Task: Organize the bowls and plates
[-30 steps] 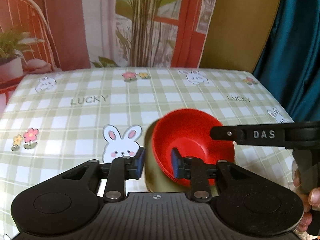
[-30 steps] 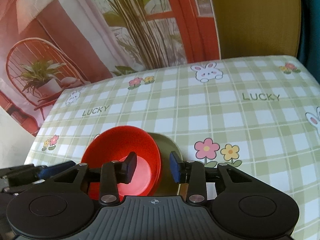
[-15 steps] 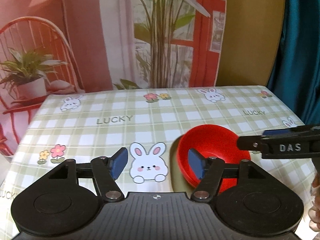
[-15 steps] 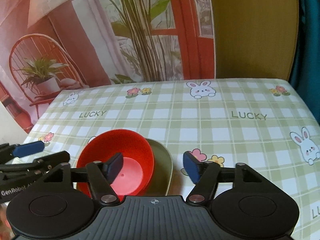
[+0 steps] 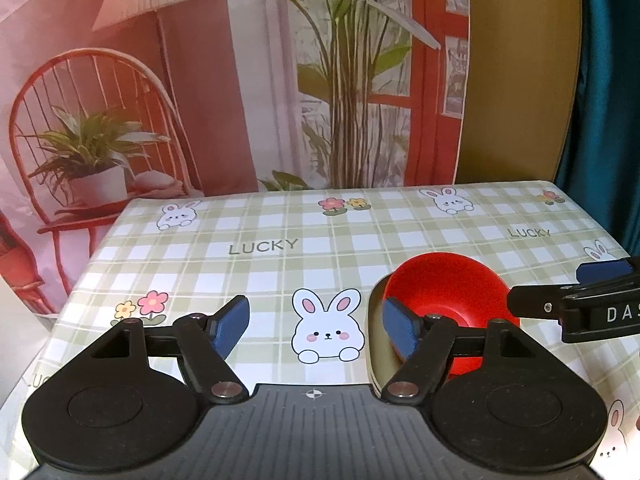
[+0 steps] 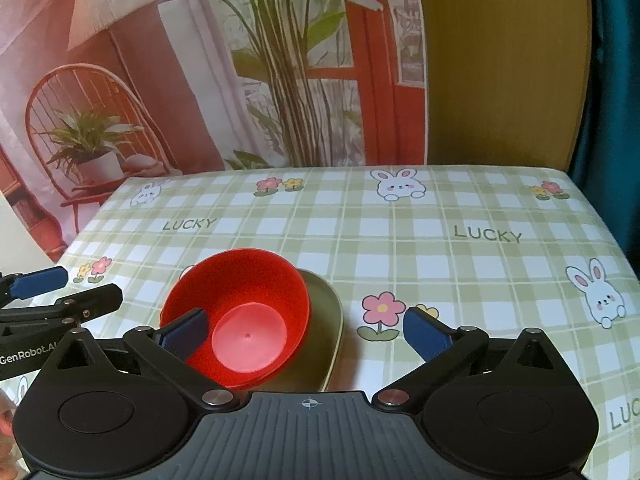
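A red bowl (image 6: 248, 308) sits inside a shallow olive-green plate (image 6: 326, 320) on the checked tablecloth. In the right wrist view my right gripper (image 6: 306, 334) hangs just above and behind them. Its jaws are opening, its left finger (image 6: 186, 334) is in front of the bowl's near rim, and no pad presses on anything. In the left wrist view the bowl (image 5: 448, 292) and plate (image 5: 378, 344) lie to the right. My left gripper (image 5: 316, 330) is also opening, with only tablecloth between its fingers. The right gripper (image 5: 580, 304) shows at the right edge.
The table (image 5: 280, 264) carries a green-and-white check cloth with rabbits, flowers and "LUCKY" prints. A printed backdrop (image 5: 240, 80) of a chair and plants stands behind it. A teal curtain (image 6: 616, 80) hangs at the right. The left gripper (image 6: 60, 292) shows at the left edge.
Both grippers have opened wide and let go of the bowl and plate. Both have drawn back and up, so more of the table shows. The bowl stays in the plate.
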Tool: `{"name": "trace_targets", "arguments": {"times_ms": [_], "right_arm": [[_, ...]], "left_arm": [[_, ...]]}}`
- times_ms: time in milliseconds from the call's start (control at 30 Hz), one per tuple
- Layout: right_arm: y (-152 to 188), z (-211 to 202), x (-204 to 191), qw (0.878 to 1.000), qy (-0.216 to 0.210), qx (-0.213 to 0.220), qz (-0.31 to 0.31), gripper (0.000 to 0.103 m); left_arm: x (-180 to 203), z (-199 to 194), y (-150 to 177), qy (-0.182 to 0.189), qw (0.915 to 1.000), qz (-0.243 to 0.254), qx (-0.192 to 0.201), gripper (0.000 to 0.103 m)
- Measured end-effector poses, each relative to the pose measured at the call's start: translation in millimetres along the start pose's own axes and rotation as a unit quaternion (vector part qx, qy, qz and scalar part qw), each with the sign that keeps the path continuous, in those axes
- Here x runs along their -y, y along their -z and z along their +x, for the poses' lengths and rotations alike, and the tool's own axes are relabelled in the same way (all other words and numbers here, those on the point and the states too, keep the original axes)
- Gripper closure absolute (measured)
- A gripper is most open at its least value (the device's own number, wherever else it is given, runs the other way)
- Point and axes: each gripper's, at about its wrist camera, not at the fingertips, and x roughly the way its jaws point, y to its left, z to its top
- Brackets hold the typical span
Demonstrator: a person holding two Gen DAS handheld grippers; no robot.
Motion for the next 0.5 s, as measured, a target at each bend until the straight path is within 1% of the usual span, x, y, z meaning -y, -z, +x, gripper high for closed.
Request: {"name": "trace_targets", "arguments": {"times_ms": [300, 400, 500], "right_arm": [[-6.1, -34.4, -11.5, 0.999, 0.006, 0.034, -0.014, 0.000], [-13.3, -54.4, -15.9, 0.998, 0.007, 0.057, -0.020, 0.000], [-24.6, -81.3, -21.0, 0.996, 0.007, 0.090, -0.028, 0.000]], "left_arm": [[-6.5, -32.7, -7.1, -0.002, 0.9993, -0.020, 0.032, 0.027], [-7.8, -48.3, -14.3, 0.000, 0.9987, -0.021, 0.047, 0.027], [-8.4, -69.5, -26.4, -0.009, 0.9972, -0.015, 0.073, 0.027]]}}
